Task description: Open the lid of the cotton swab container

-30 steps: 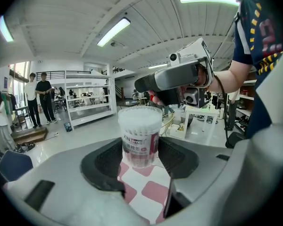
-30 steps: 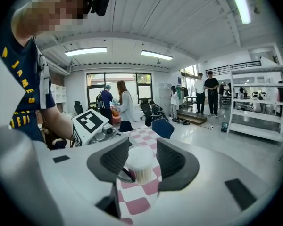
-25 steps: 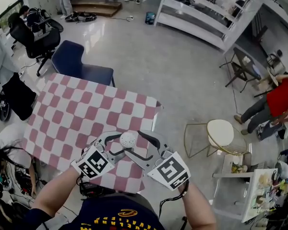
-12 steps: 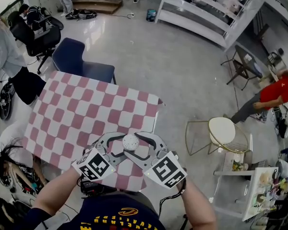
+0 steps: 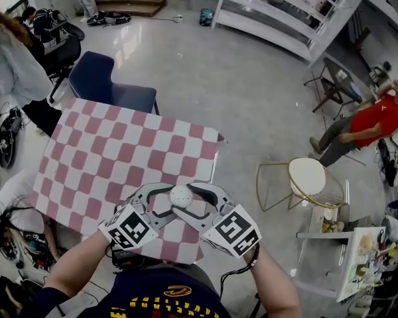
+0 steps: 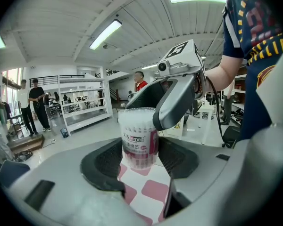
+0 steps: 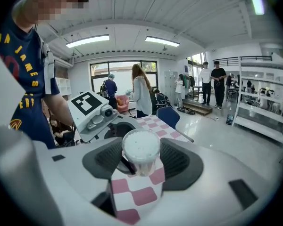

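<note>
As left gripper (image 5: 164,197), right gripper (image 5: 198,199) clamp swab container (image 5: 180,194), checkered table (image 5: 113,151) (below); grey floor (image 5: 239,85)

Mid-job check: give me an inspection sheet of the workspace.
Surface: table, pink-and-white checked top.
Job's things: swab container held between both grippers over the table; lid looks on.
Clutter: nothing seen.
Grippers: left gripper closed on the container's body; right gripper closed round its top.
Cables: black cable hanging beside the person's right arm.
Surroundings: blue chair beyond the table, round stool to the right, people standing about.
</note>
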`<state>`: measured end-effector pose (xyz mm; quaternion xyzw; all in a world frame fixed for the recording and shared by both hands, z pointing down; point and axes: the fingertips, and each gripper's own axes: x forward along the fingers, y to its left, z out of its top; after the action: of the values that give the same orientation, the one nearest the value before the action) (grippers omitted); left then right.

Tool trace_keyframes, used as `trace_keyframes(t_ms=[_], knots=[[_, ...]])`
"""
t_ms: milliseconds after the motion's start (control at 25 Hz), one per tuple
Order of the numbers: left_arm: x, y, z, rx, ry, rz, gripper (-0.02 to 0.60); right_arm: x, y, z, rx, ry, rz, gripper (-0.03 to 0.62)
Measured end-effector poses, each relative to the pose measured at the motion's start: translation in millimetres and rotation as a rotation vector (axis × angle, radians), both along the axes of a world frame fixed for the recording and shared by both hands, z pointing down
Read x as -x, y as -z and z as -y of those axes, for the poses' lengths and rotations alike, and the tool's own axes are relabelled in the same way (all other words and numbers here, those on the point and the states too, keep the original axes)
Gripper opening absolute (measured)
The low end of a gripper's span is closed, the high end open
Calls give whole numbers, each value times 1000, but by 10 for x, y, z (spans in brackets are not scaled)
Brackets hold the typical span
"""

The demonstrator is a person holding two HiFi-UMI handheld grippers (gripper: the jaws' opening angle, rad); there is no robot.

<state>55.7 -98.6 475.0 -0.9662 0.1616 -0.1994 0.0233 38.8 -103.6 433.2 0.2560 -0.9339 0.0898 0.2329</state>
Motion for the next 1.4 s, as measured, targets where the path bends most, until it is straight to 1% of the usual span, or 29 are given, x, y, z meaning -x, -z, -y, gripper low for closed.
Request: trace_keyframes(t_ms=[160,360,520,600,880,1040,1400], knots=[[2,-56,-16,17,-7,0,239,-8,-39,10,43,-13,38,259],[23,-108,16,-14,-12,21,239,6,-9,65,188,-57,196,259],[56,-108,10,-5,-15,10,239,19,21,89,276,-79,287,259],[61,-98,-3,-1,-17,5,239,17,37,86,295,-78,308,259],[39,-131,-55,23,-13,-10,239,-87,152,145,226,-104,323,259],[48,-160,-46,38,-5,-16,239,-165,217,248,192,-136,336,259],[50,-163,-120,41,-12,-25,239,-320,297,387,195,-212,405,259]])
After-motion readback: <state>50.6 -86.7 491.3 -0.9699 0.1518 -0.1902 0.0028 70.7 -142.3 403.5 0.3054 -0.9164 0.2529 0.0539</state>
